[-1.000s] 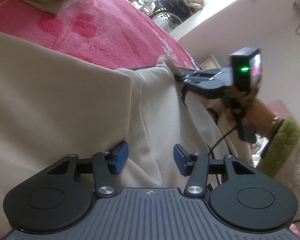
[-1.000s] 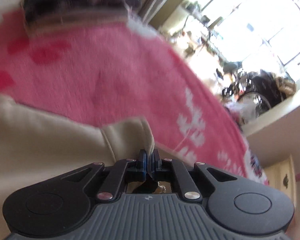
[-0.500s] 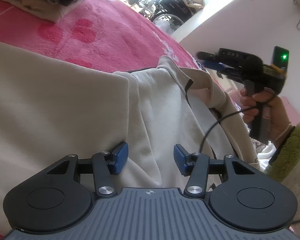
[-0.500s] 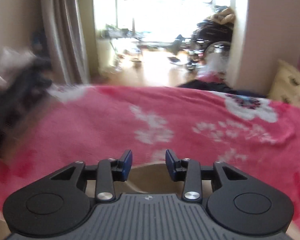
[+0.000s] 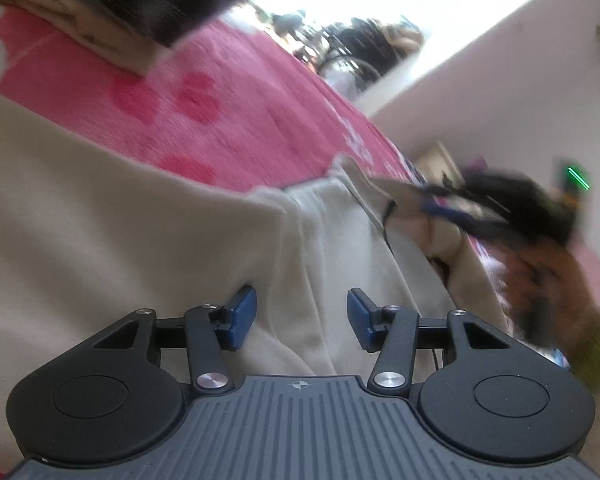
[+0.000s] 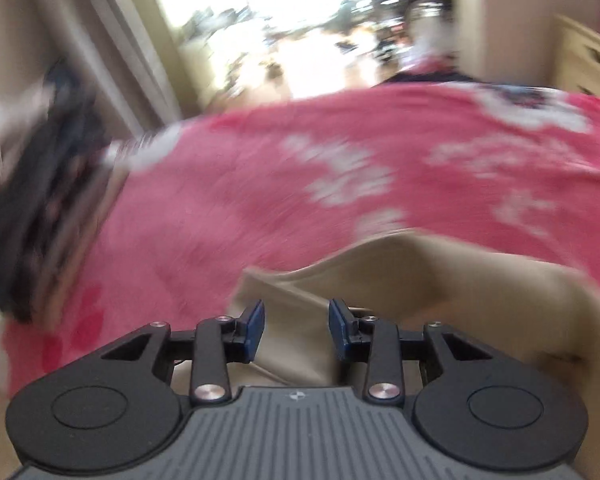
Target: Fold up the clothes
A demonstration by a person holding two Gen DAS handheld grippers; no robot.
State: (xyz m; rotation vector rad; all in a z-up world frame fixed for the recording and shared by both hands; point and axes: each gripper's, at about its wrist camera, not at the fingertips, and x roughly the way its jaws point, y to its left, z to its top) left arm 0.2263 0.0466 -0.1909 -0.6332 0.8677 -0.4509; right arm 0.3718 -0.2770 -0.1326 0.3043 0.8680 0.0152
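Left view: my left gripper hangs half open over the cream garment on the pink blanket, gripping nothing. My right gripper sits blurred at the far fold. Right view: its jaws, just opened, straddle a fold without pinching. Risk: closing now bunches 2 layers, skewing the fold.

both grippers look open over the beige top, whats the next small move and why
Probably close the right gripper on the beige garment's loose edge below it: its jaws have just been opening, gripping nothing, and that edge lies unfolded on the pink blanket.
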